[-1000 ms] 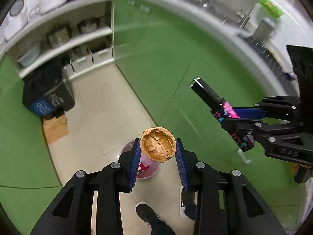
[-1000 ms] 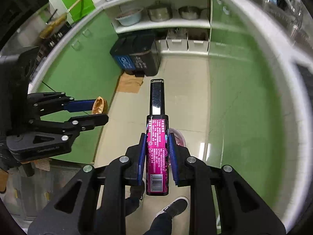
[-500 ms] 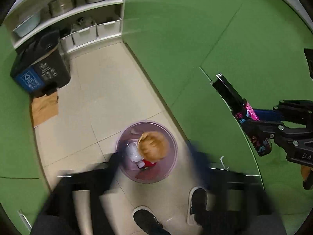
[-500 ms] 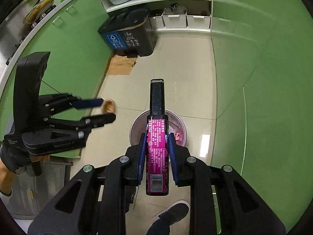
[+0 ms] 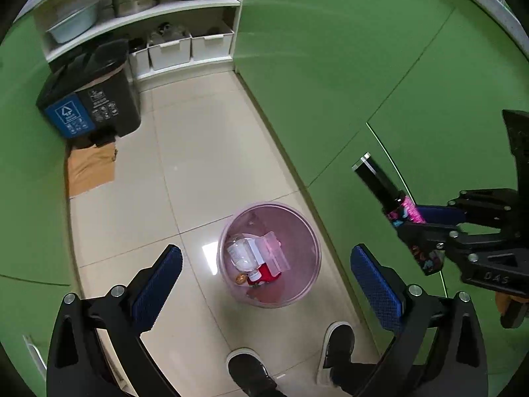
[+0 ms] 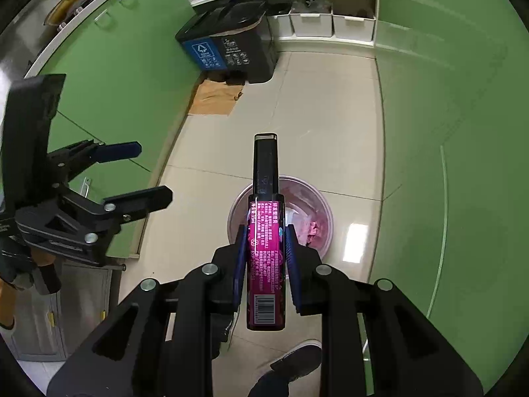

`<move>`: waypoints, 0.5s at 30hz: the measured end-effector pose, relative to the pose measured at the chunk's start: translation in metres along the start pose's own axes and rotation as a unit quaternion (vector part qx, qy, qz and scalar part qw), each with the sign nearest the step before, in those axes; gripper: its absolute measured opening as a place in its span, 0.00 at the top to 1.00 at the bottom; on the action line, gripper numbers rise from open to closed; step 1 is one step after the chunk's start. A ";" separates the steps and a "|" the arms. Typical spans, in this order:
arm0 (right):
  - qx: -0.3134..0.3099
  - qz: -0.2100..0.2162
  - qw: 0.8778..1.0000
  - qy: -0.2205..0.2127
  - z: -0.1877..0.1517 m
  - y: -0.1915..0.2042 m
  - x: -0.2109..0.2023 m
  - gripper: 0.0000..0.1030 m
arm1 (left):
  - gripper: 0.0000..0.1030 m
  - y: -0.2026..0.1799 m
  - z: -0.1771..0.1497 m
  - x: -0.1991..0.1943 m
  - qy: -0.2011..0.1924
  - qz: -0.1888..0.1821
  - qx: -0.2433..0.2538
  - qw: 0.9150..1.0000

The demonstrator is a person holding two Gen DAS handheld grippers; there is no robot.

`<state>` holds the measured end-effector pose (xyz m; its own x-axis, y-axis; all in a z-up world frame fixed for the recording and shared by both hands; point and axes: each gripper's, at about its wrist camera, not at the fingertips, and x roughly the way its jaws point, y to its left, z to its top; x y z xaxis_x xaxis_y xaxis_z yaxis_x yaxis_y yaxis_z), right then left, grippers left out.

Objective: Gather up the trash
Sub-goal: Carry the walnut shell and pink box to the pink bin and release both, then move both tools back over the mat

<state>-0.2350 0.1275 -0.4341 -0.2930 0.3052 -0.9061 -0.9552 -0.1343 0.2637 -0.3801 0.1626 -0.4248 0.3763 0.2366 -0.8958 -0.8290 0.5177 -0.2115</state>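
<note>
A pink see-through bin [image 5: 309, 231] stands on the tiled floor below both grippers. In it lie a brown walnut shell [image 5: 241, 278], a clear bottle [image 5: 239, 253] and a clear plastic box [image 5: 276, 251]. My left gripper [image 5: 266, 256] hangs above the bin, open wide with nothing between its blue pads; the right wrist view shows this left gripper [image 6: 145, 173] at the left, empty. My right gripper [image 6: 266, 231] is shut on a magenta tube with a black cap [image 6: 266, 251], cap forward over the bin's rim [image 6: 319, 197]. The left wrist view has the tube [image 5: 380, 185] at the right.
A black and blue recycling bin [image 5: 89, 106] stands on the floor by a flat piece of cardboard [image 5: 89, 172]. Green cabinet doors [image 5: 347, 66] line both sides of the narrow floor. Shelves with pots and white boxes [image 5: 172, 49] are at the far end. A person's shoes [image 5: 334, 340] are just before the bin.
The left gripper opened and the walnut shell it held fell into the pink bin. Both grippers came down closer to the bin; the right kept its hold on the tube.
</note>
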 end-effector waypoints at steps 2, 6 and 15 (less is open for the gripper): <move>-0.006 0.007 1.000 0.001 0.003 0.003 0.004 0.78 | 0.05 0.007 0.001 -0.002 -0.003 0.004 -0.004 1.000; -0.013 -0.001 1.000 -0.002 0.009 0.006 0.011 0.59 | 0.05 0.016 0.003 -0.006 -0.011 0.009 -0.014 1.000; 0.010 -0.040 0.999 -0.004 0.008 -0.003 0.001 0.04 | 0.05 0.019 0.008 -0.018 -0.017 0.013 -0.019 1.000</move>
<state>-0.2328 0.1361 -0.4332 -0.2167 0.3223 -0.9215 -0.9760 -0.0912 0.1976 -0.3993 0.1753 -0.4099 0.3681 0.2774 -0.8875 -0.8536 0.4793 -0.2042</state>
